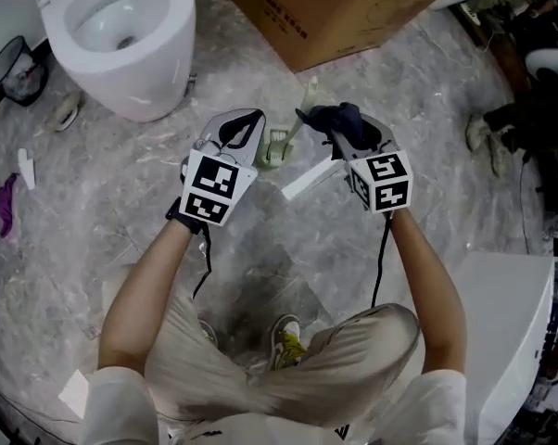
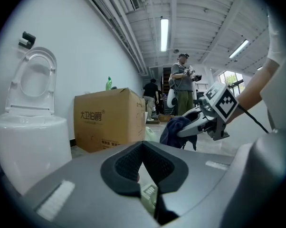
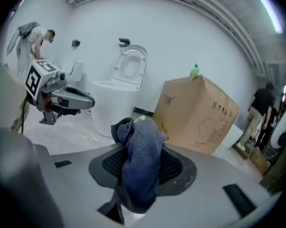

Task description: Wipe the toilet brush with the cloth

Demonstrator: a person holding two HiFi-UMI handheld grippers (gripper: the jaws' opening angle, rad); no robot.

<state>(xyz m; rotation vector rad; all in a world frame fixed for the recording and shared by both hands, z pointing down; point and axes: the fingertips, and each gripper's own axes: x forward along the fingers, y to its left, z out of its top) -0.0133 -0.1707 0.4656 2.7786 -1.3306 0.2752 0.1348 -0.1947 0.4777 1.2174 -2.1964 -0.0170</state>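
Toilet brush (image 1: 277,148), pale green, seen between the two grippers above the floor (image 1: 121,202). The fingers of the left gripper (image 2: 143,151) appear pressed together on it. Its long axis runs away from the person, with the far end towards the right gripper (image 3: 143,148), whose fingers pinch the blue cloth (image 3: 139,175). The cloth is judged just beside that far end.

grey hand-held grippers (image 1: 247,123) (image 1: 327,119) bear marker cubes (image 1: 212,185) (image 1: 383,180) and black cables (image 1: 205,265); beige trousers (image 1: 288,387).

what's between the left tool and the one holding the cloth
The pale green toilet brush, on the floor, a white strip beside it; the head view shows this.
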